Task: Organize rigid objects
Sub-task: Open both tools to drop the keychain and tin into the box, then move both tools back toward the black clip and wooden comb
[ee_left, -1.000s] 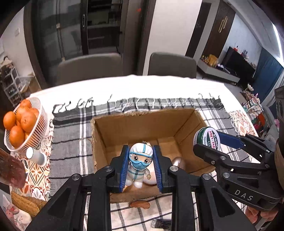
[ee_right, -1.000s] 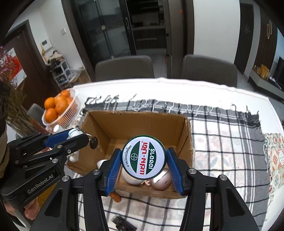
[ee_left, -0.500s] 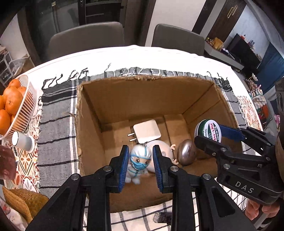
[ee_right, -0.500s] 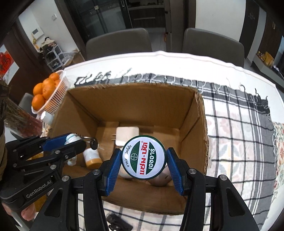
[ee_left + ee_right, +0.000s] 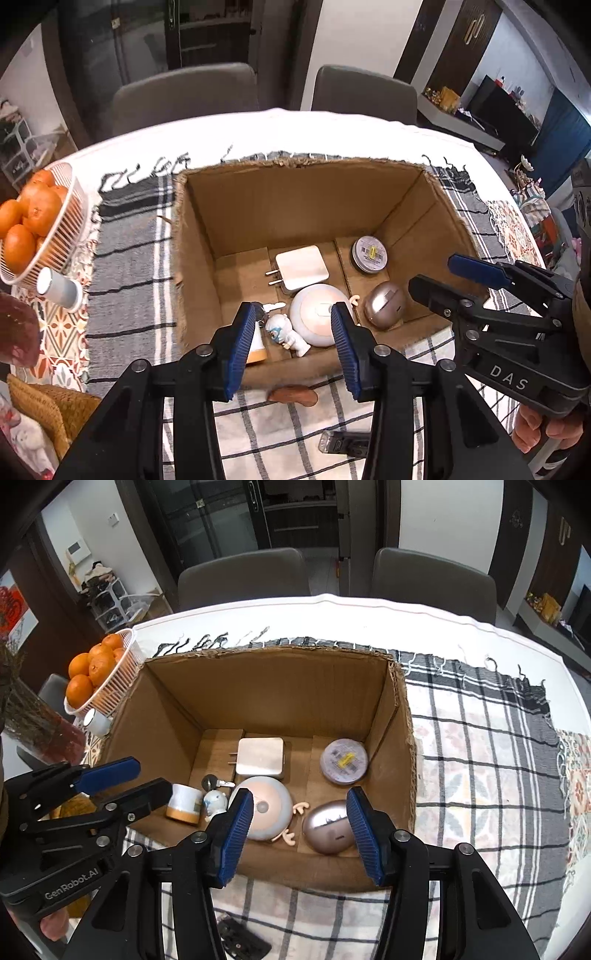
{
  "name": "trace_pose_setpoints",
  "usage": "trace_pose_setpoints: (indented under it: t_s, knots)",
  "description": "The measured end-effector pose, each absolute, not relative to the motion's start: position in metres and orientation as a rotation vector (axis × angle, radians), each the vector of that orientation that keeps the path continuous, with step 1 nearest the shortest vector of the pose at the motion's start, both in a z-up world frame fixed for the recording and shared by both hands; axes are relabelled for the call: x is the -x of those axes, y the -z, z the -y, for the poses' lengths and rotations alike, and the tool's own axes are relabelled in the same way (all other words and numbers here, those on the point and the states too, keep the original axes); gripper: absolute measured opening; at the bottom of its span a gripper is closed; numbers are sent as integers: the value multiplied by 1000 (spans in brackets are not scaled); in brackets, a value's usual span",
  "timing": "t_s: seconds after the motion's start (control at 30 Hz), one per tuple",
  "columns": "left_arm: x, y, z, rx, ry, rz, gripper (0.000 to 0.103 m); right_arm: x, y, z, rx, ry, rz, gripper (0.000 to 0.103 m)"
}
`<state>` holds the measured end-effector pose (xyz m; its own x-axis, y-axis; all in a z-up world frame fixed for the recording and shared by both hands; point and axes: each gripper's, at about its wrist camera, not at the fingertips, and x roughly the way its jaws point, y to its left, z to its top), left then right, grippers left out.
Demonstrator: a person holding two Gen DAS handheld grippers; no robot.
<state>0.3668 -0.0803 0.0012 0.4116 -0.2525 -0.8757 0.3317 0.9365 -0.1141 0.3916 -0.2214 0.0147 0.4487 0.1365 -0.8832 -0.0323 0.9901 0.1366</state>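
Observation:
An open cardboard box (image 5: pixel 295 162) (image 5: pixel 266 651) stands on the checked cloth. My left gripper (image 5: pixel 293 308) (image 5: pixel 147 777) hangs over its near left corner. Its jaws are opening and grip nothing. A small masked figurine (image 5: pixel 286 332) (image 5: pixel 216 802) lies on the box floor below them. My right gripper (image 5: pixel 299 794) (image 5: pixel 436 273) is open over the near right part, with nothing between its fingers. The round tin (image 5: pixel 344 761) (image 5: pixel 369 254) lies label-down at the back right of the box floor.
The box also holds a white charger (image 5: pixel 301 267), a round antlered gadget (image 5: pixel 264 812), a metallic oval case (image 5: pixel 328 827) and a small bottle (image 5: pixel 183 803). A basket of oranges (image 5: pixel 33 229) and a cup (image 5: pixel 59 291) stand left. A black object (image 5: pixel 343 443) lies in front.
Both grippers sank toward the box. The left jaws let go of the figurine, which now lies on the box floor. The tin left the right jaws and lies in the box.

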Motion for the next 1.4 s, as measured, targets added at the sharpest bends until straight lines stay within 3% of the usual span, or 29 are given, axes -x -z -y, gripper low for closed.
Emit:
trace_pose_setpoints:
  t_s: [0.67, 1.4]
  knots:
    - [-280, -40, 43, -95, 368, -873, 59, -304, -64, 201, -138, -35, -914, 57]
    - [-199, -1, 40, -129, 382, -842, 64, -251, -46, 179, -23, -214, -819, 59]
